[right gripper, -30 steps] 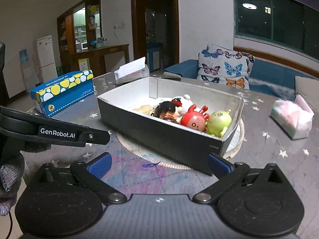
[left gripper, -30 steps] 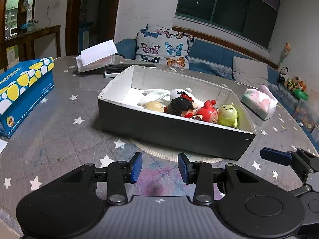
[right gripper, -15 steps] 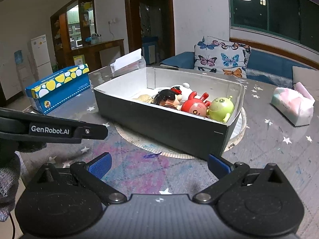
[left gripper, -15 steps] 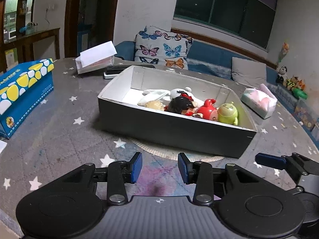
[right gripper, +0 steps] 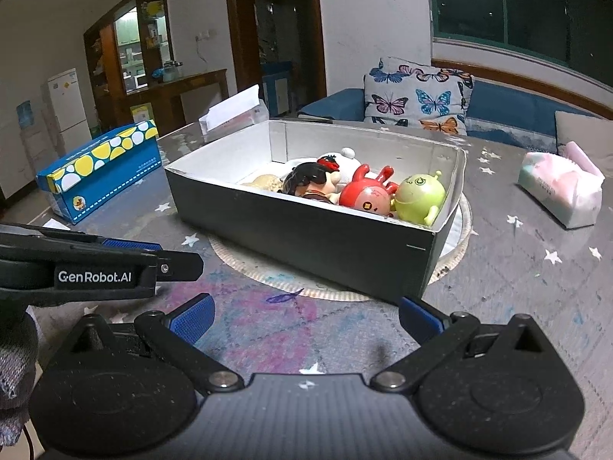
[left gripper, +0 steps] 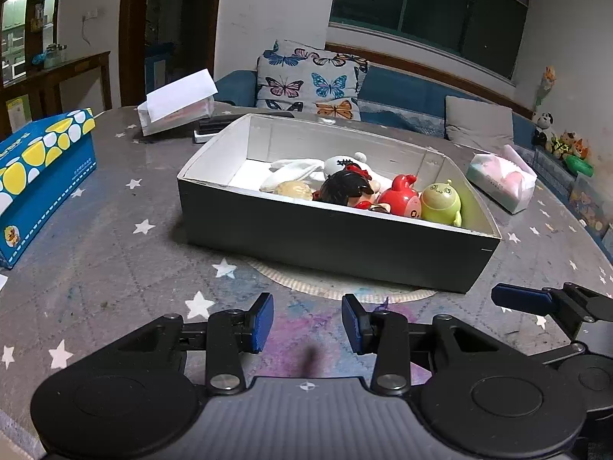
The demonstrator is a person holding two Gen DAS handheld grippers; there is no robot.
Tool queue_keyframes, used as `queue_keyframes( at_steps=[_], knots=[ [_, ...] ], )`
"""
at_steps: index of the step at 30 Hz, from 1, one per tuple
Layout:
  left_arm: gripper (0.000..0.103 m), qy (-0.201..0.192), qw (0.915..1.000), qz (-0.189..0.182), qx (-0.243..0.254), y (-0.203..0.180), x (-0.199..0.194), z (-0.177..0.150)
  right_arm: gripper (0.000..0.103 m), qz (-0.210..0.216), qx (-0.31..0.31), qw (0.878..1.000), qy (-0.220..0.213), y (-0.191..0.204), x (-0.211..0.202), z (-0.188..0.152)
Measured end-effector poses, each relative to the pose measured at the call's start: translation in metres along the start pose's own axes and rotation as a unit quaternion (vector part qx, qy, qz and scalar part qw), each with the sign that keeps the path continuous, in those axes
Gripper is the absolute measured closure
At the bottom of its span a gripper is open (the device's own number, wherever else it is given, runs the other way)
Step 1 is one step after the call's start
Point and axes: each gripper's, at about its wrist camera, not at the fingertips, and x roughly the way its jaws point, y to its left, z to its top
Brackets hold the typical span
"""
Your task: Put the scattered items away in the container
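A dark box with a white inside [left gripper: 329, 241] [right gripper: 306, 237] stands on a round mat in the middle of the star-patterned table. In it lie several toys: a green figure [left gripper: 440, 203] [right gripper: 419, 195], a red figure [left gripper: 400, 199] [right gripper: 366, 195], a dark-haired doll [left gripper: 346, 188] [right gripper: 310, 178], a white plush [left gripper: 295, 168] and a beige ball [left gripper: 293, 189]. My left gripper [left gripper: 307, 322] is open and empty, low over the table in front of the box. My right gripper [right gripper: 304, 314] is wide open and empty, also in front of the box.
A blue and yellow carton [left gripper: 34, 180] [right gripper: 103, 165] sits at the left. A pink tissue pack [left gripper: 502, 182] [right gripper: 561, 188] lies at the right. A white tissue box [left gripper: 176, 101] and a dark remote [left gripper: 210, 128] lie behind the box. A sofa with a butterfly cushion [left gripper: 310, 80] stands beyond.
Both grippers have drawn back and lowered slightly in front of the box. Their jaws have kept the same opening. The toys in the box have not moved.
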Motion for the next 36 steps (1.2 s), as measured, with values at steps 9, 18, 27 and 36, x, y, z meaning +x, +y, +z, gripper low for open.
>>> queue_keyframes(
  at_steps=[9, 18, 27, 36],
  knots=[
    [0.062, 0.016, 0.9999, 0.004, 0.003, -0.004, 0.011, 0.002, 0.000, -0.002, 0.007, 1.000, 0.005, -0.003, 0.006, 0.002],
    [0.062, 0.022, 0.9995, 0.020, 0.008, -0.001, 0.021, 0.009, 0.000, -0.005, 0.015, 1.000, 0.013, -0.009, 0.015, 0.007],
    [0.062, 0.028, 0.9990, 0.030, 0.016, 0.002, 0.032, 0.014, 0.000, -0.013, 0.022, 0.999, 0.026, -0.010, 0.025, 0.009],
    [0.062, 0.030, 0.9984, 0.037, 0.029, 0.002, 0.038, 0.017, 0.000, -0.016, 0.026, 0.999, 0.037, -0.011, 0.032, 0.011]
  ],
)
